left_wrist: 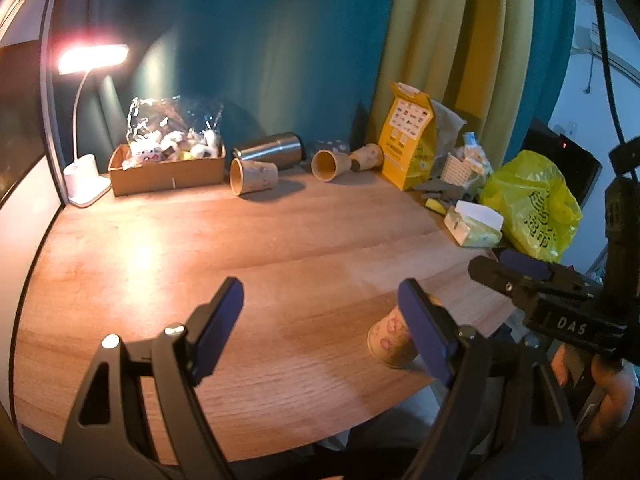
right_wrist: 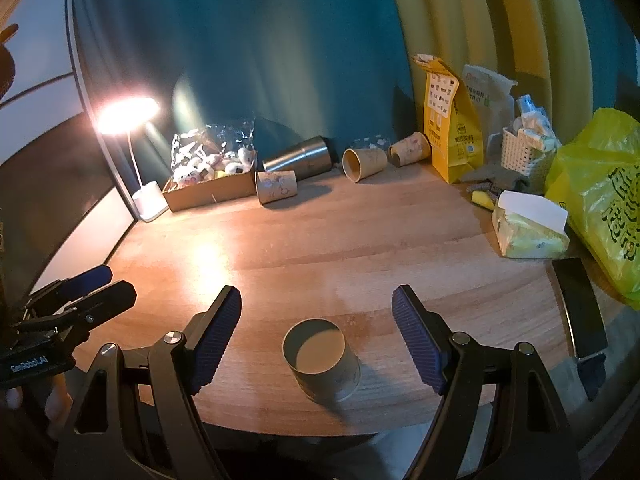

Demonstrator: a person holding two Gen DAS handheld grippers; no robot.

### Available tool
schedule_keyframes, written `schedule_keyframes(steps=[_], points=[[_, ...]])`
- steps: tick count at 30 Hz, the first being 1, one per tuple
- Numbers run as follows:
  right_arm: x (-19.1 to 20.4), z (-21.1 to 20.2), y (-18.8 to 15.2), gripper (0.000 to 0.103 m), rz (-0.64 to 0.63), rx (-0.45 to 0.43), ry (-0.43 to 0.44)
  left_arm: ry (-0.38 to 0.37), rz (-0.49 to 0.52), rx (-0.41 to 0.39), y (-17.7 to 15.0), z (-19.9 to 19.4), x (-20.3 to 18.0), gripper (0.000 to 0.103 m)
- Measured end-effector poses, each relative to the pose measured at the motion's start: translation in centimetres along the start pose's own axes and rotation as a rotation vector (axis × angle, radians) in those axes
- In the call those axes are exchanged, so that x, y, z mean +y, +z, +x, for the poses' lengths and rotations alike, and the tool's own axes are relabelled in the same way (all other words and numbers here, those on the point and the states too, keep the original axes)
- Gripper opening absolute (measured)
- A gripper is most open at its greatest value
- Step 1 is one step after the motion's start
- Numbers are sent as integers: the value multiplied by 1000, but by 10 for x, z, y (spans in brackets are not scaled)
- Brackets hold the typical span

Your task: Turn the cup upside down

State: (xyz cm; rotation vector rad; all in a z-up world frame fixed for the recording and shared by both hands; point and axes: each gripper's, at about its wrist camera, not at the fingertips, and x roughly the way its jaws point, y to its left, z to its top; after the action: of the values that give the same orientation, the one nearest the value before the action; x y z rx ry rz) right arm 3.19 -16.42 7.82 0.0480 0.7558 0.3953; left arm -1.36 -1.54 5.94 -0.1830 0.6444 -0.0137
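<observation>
At the far left of the wooden table (right_wrist: 360, 240) a white desk lamp (right_wrist: 149, 200) glows against the teal curtain (right_wrist: 260, 60). Just right of its base a cardboard box (right_wrist: 212, 194) holds small plush toys under crinkled clear plastic. Next along the back edge lie a printed paper cup (right_wrist: 278, 187) on its side, a steel tumbler (right_wrist: 300, 159) also on its side behind it, then two more paper cups tipped over: one (right_wrist: 363, 165) with its mouth toward the camera and one (right_wrist: 410, 148) just right of it.

In the middle foreground, the left gripper (left_wrist: 320, 320) has its blue-padded fingers spread wide, nothing between them. The right gripper (right_wrist: 316, 332) is likewise spread wide, and between its fingers, touching neither pad, stands the paper cup (right_wrist: 322, 364) near the table's front edge. In the right wrist view a recessed flat end faces up; whether that is its base or its mouth I cannot tell. In the left wrist view the same cup (left_wrist: 390, 340) shows partly behind the right-hand finger, pink print on its wall.

Further right stand a yellow paper bag (right_wrist: 450, 136), a white woven basket (right_wrist: 526, 156), a tissue pack (right_wrist: 528, 228), a yellow plastic bag (right_wrist: 600, 200) and a dark flat device (right_wrist: 580, 308) lying by the table's right edge
</observation>
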Motion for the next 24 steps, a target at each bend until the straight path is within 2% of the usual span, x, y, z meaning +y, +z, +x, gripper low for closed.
schedule_keyframes(steps=[24], points=[[5, 5, -1, 81, -6, 11, 6, 9, -27, -12, -3, -5, 7, 81]])
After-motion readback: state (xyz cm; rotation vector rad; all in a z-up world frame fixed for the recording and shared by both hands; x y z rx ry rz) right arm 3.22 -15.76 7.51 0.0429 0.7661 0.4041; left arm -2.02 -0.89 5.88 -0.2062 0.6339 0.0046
